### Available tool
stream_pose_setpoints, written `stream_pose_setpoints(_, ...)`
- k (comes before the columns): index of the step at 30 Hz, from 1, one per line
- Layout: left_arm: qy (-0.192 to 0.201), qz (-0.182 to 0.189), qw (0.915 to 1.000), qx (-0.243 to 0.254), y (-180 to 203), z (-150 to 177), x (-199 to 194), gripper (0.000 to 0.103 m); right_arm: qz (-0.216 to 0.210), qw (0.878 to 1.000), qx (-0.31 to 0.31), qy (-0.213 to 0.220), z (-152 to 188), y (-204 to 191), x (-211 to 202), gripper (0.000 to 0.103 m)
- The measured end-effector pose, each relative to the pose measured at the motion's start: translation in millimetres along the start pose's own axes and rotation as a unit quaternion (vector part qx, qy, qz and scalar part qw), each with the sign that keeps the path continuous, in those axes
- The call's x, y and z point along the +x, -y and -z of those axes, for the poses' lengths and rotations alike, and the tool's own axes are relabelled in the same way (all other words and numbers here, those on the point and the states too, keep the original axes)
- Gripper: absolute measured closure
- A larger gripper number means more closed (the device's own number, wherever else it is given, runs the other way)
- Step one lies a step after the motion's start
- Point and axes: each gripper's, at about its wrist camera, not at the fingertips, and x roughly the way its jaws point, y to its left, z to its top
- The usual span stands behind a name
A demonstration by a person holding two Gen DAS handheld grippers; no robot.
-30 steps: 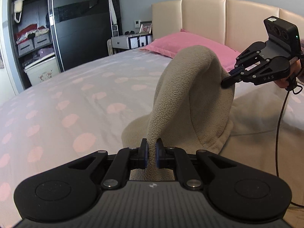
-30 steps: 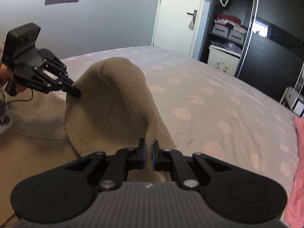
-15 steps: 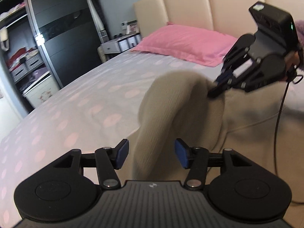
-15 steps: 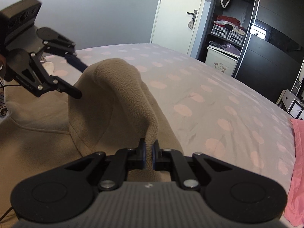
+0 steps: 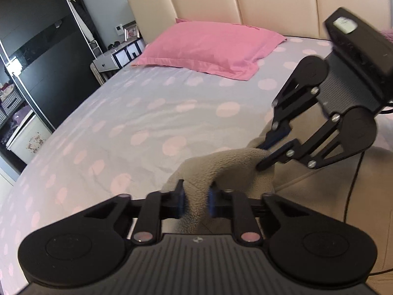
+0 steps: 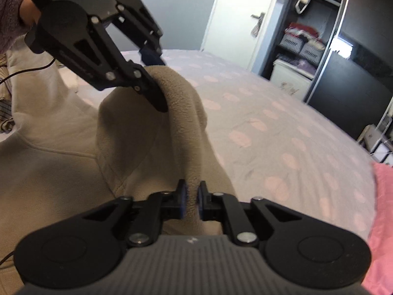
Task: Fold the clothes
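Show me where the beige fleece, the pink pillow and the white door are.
beige fleece (image 6: 181, 113), right wrist view, raised fold.
pink pillow (image 5: 208, 46), left wrist view, top face.
white door (image 6: 235, 22), right wrist view, panel beside handle.

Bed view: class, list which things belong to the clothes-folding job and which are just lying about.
Job:
fleece
left gripper, jaws just closing, fleece between
right gripper, jaws just opening, fleece between
bed

Lying about:
pillow
wardrobe
bedside unit
door
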Motion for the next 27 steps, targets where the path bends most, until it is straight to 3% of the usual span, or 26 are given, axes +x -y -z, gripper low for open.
stream_pose_setpoints(2, 0.005, -0.005, 1.0000, -0.005, -3, 0, 0, 0.090, 0.014, 0.999, -0.001, 0.033, 3, -5, -18, 0.083)
stream_pose_setpoints(5, 0.013, -0.011, 0.9998, -0.012, -7, 0, 2, 0.090, -0.029, 0.998, 0.003, 0.060, 8, -26, -34, 0.085)
stream_pose_setpoints(7, 0.017, -0.014, 0.9997, -0.014, -8, 0, 1, 0.090, -0.071, 0.997, 0.008, 0.026, 14, -46, -17, 0.087)
stream_pose_setpoints(10, 0.022, -0.015, 0.9995, -0.014, -8, 2, -4, 0.090, -0.085, 0.996, -0.002, -0.024, 28, -77, 28, 0.096)
stream_pose_setpoints(14, 0.030, -0.012, 0.9995, 0.000, -4, 4, -12, 0.090, -0.078, 0.996, 0.015, -0.051, 35, -90, 83, 0.098)
stream_pose_setpoints(20, 0.051, 0.011, 0.9985, 0.018, 5, 10, -30, 0.090, -0.005, 0.999, 0.016, -0.027, 23, -63, 122, 0.103)
stream_pose_setpoints(24, 0.045, 0.032, 0.9983, -0.020, 8, 22, -27, 0.090, 0.022, 1.000, -0.007, -0.006, 22, -60, 137, 0.103)
stream_pose_setpoints(27, 0.041, 0.044, 0.9974, -0.041, 19, 41, -23, 0.088, 0.026, 0.999, -0.021, -0.012, 32, -71, 139, 0.103)
